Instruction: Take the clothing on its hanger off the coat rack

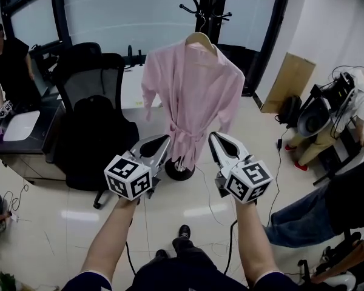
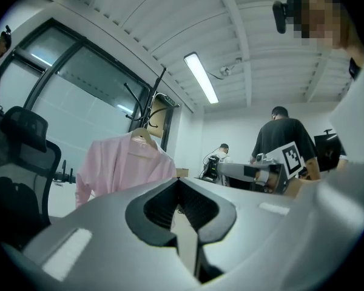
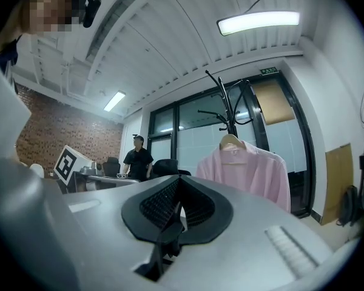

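Note:
A pink robe [image 1: 191, 96] hangs on a wooden hanger [image 1: 200, 39] hooked on a black coat rack [image 1: 204, 5], whose round base [image 1: 180, 172] stands on the floor. My left gripper [image 1: 165, 140] and right gripper [image 1: 213, 138] are held side by side, level, a little short of the robe's lower hem. Both are shut with nothing between their jaws. In the left gripper view the robe [image 2: 124, 162] is ahead to the left of the left gripper [image 2: 181, 180]. In the right gripper view the robe [image 3: 249, 171] and hanger [image 3: 230, 141] are ahead to the right of the right gripper [image 3: 179, 179].
A black office chair [image 1: 94, 102] stands just left of the rack, beside a desk [image 1: 24, 129] with a person at it. A brown board [image 1: 288, 80] leans on the right wall. People sit at the right [image 1: 346, 111]. A cable [image 1: 276, 162] trails over the tiled floor.

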`<act>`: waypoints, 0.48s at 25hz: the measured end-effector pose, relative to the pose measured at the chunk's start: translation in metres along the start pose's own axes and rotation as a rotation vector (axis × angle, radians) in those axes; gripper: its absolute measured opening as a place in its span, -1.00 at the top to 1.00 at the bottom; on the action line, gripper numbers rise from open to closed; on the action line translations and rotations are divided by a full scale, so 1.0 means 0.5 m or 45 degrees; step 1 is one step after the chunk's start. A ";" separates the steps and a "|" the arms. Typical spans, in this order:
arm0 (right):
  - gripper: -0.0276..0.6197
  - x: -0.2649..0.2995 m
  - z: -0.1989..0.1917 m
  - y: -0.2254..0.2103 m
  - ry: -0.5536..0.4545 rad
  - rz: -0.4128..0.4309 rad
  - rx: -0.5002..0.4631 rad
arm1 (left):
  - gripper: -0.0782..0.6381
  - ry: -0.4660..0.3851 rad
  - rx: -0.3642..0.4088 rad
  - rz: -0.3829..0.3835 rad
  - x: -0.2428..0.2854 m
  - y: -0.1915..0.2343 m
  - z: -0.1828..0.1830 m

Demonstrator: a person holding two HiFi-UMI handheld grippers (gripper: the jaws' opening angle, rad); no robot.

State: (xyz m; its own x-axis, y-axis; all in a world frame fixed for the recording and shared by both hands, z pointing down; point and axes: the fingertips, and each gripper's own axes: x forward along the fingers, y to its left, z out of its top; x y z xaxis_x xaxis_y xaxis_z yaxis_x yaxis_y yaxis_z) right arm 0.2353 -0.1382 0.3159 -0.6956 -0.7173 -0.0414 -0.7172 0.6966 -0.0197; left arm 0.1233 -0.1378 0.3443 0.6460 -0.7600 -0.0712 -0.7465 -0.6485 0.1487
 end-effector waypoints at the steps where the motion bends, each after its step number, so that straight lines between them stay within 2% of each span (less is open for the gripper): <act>1: 0.91 0.012 -0.002 -0.017 -0.002 0.000 0.000 | 0.75 -0.002 0.012 0.003 0.019 0.012 0.003; 12: 0.91 0.142 0.023 -0.181 -0.042 0.061 -0.022 | 0.75 -0.023 0.106 0.043 0.213 0.124 0.044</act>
State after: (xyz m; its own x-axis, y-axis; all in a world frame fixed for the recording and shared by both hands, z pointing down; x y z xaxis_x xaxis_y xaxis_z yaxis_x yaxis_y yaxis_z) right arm 0.2511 -0.2521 0.3032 -0.7277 -0.6818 -0.0749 -0.6837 0.7298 0.0006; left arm 0.1421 -0.2598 0.3241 0.6180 -0.7815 -0.0854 -0.7789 -0.6234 0.0688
